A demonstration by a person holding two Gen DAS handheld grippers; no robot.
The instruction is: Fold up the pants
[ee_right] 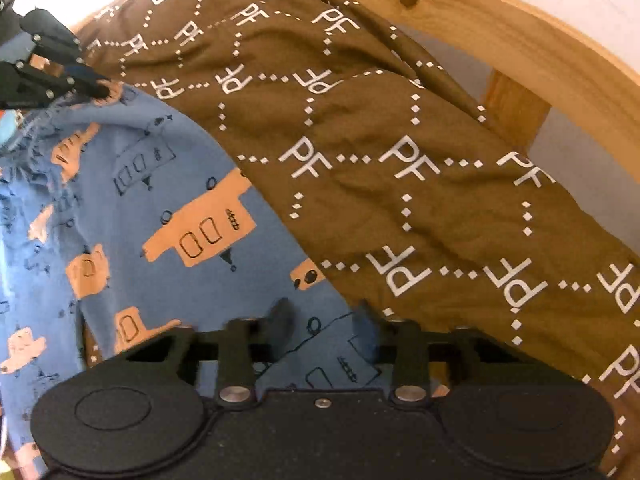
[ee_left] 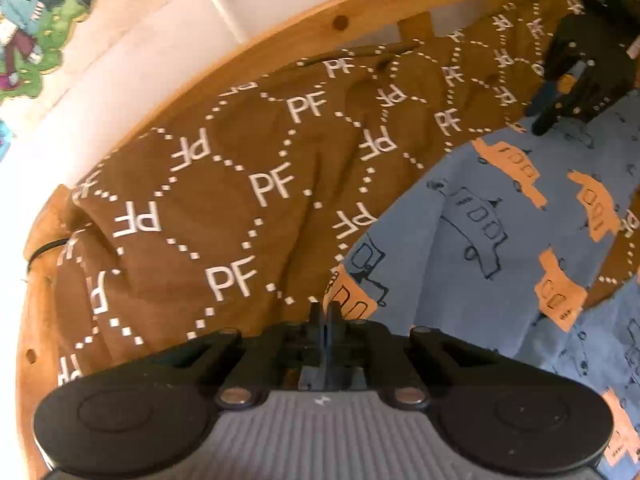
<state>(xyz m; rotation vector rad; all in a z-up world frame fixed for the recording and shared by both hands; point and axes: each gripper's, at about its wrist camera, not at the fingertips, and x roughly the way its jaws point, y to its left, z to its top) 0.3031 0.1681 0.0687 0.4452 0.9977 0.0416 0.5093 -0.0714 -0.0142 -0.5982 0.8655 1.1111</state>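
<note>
Wall poster (ee_left: 28, 32) only left view; pants (ee_right: 168, 216) waistband right.

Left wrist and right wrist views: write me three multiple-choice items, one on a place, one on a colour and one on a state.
1. Where do the blue pants lie?
A. On a bare wooden floor
B. On a brown blanket printed with white "PF" letters
C. On a hanger

2. What colour are the filled car prints on the pants?
A. Green
B. Red
C. Orange

3. How do the left gripper's fingers stand?
A. Closed together
B. Spread wide
C. Out of view

Key:
1. B, the blue pants are spread over the brown blanket.
2. C, the car prints are orange on the blue cloth.
3. A, the left gripper shows its fingers side by side with no real gap.
</note>
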